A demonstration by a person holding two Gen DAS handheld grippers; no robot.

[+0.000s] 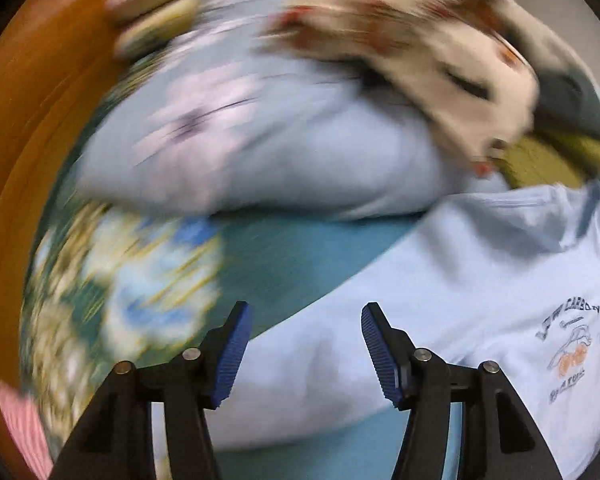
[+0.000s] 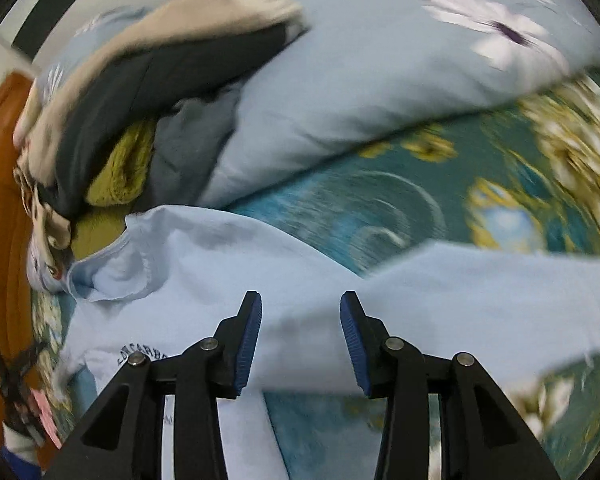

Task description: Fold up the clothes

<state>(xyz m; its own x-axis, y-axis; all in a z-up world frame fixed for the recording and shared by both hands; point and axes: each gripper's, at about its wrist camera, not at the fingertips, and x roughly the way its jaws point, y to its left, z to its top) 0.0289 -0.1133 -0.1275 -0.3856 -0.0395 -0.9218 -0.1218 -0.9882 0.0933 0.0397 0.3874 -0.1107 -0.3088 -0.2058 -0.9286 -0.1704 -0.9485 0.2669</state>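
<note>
Here both tongs stand wide open and grip nothing. The left gripper [image 1: 302, 350] hangs over the pale blue T-shirt [image 1: 480, 280], its blue pads spread with only cloth showing in the gap between them. The right gripper [image 2: 300, 338] stands the same way over the same T-shirt [image 2: 204, 280], above a long band of it that runs out to the right, possibly a sleeve or a turned-over edge.

The T-shirt lies on a teal flowered bedspread [image 2: 380, 200], print side up, with its lettered chest design [image 1: 572, 344] and its neck opening [image 2: 112, 276] both showing. It looks partly spread and rumpled, not yet a neat folded packet, though the blur hides its full outline.

Beyond the T-shirt, at its far edge, sits a heap of clothes [image 2: 112, 128]: a dark piece, an olive one, and a cream patterned one [image 1: 440, 48] on top. Beside that heap, behind the T-shirt, lies a pale blue flowered pillow [image 2: 380, 80]. The heap looks loose and unfolded, so most of the folding seems left; no tidy finished stack shows in either view.
</note>
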